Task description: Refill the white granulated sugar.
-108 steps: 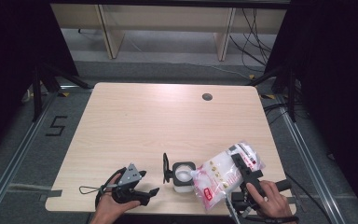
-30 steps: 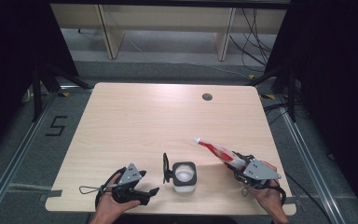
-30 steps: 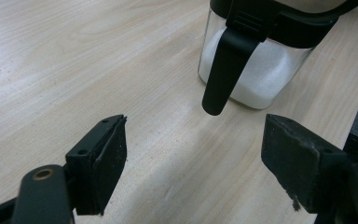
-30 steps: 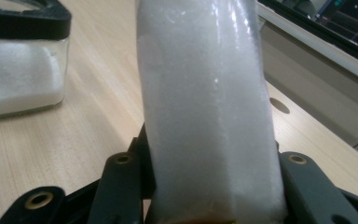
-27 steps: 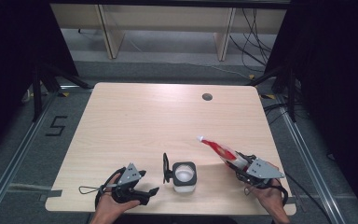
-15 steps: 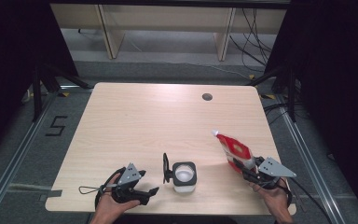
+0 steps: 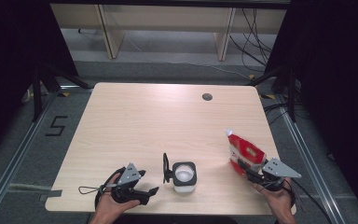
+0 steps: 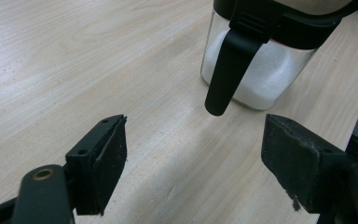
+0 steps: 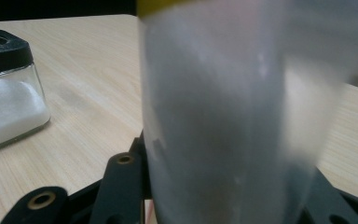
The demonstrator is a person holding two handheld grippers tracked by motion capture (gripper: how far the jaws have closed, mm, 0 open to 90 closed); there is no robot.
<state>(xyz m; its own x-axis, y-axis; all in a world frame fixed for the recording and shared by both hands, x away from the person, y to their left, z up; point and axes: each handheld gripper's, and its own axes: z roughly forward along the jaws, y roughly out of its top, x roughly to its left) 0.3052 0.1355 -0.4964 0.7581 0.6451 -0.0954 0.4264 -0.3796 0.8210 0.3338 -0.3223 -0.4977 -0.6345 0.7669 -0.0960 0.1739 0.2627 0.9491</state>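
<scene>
Right gripper (image 7: 248,169) pinched the red-and-white bag (image 7: 244,151), which stood just ahead of it. Left gripper (image 7: 148,183) spread, idle, open jar (image 7: 184,174) just beyond. Risk: the limp bag could flop and spill.

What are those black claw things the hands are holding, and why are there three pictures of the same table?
Those are grabbing tools. A person holds one in each hand, and each has two black jaws that squeeze things like tongs.

One picture comes from a camera up high that looks down on the wooden table. The other two come from little cameras riding on the tools, so they look along the jaws.

On the table stands a glass jar with white powder inside and its black lid flipped open. The left gripper is open and holds nothing; it rests near the jar. The right gripper squeezes a red and white bag, which looks like a big blurry white shape in that tool's own camera.
</scene>
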